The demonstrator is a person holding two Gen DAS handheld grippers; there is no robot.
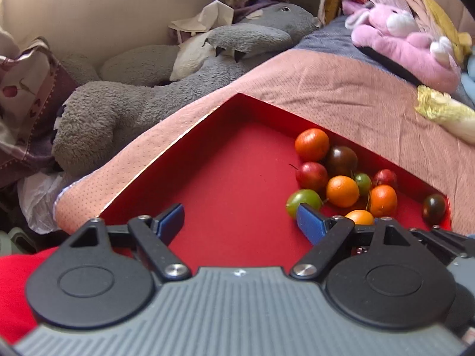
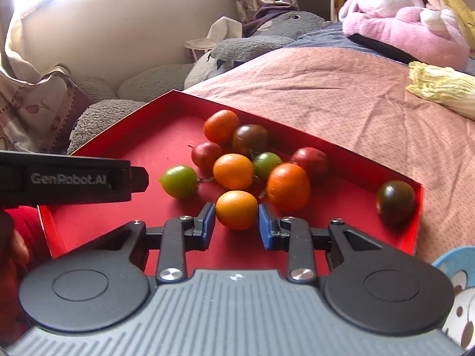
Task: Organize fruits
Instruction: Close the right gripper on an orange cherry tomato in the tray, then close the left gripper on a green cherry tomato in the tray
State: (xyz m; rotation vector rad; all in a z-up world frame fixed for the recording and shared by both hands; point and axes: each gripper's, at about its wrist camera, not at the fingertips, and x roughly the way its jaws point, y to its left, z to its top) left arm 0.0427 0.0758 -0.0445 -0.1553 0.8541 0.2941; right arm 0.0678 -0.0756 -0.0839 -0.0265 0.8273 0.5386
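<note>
On the bed, the red tray (image 2: 414,228) holds a cluster of small fruits toward its far right side. The right hand-held gripper (image 2: 237,225) is clamped on an orange fruit (image 2: 236,210), blue pads pressing it from both sides, at the near edge of the cluster. A green fruit (image 2: 179,182) lies just left of it. The left hand-held gripper (image 1: 240,222) hangs over bare tray floor with its jaws wide apart and nothing between them, the fruits just to its right. One dark fruit (image 2: 396,203) sits apart in the tray's right corner.

Both grippers: black linkages, grey ribbed bodies.
Left gripper (image 1: 239,222) & right gripper (image 2: 237,225): blue pads, silver screws; "GenRobot.AI" on left's side; red sleeve (image 1: 14,284).
</note>
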